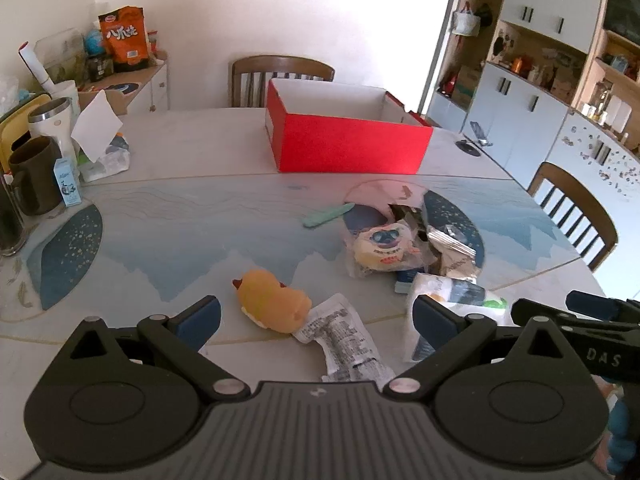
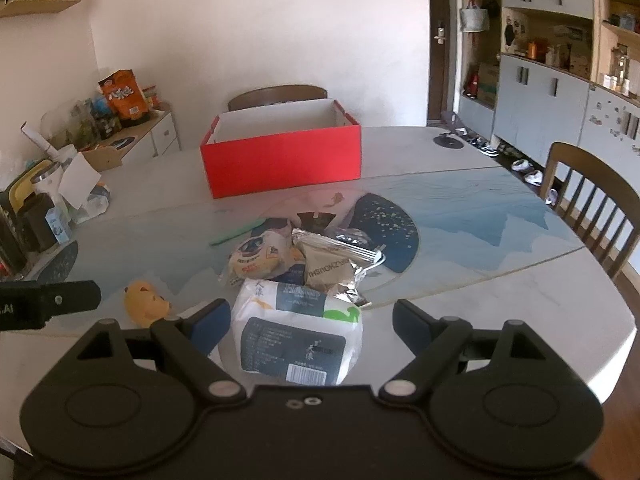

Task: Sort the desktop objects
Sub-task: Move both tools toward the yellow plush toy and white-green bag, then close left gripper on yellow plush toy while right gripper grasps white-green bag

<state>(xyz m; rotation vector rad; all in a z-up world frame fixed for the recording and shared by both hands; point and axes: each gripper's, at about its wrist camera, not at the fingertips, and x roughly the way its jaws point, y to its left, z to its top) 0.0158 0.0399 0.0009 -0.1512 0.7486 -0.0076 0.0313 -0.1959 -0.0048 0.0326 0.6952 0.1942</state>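
both jaws spread wide, nothing held. the left hand-held gripper (image 1: 316, 316) faces the yellow plush toy (image 1: 272, 300) at 12 o'clock; the right hand-held gripper (image 2: 312, 320) straddles the white tissue pack (image 2: 296, 336). the red box (image 2: 280, 152) waits beyond on the counter (image 2: 500, 288), likely the drop spot.

Home dining room: table (image 2: 460, 168), chairs (image 2: 592, 200), cabinets (image 2: 540, 96).

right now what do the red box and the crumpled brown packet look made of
Red box: likely cardboard, matte red outside, white inside, with thin flat walls and folded corners. Brown packet: seemingly foil-lined plastic film, given its shiny silver crinkled edges.
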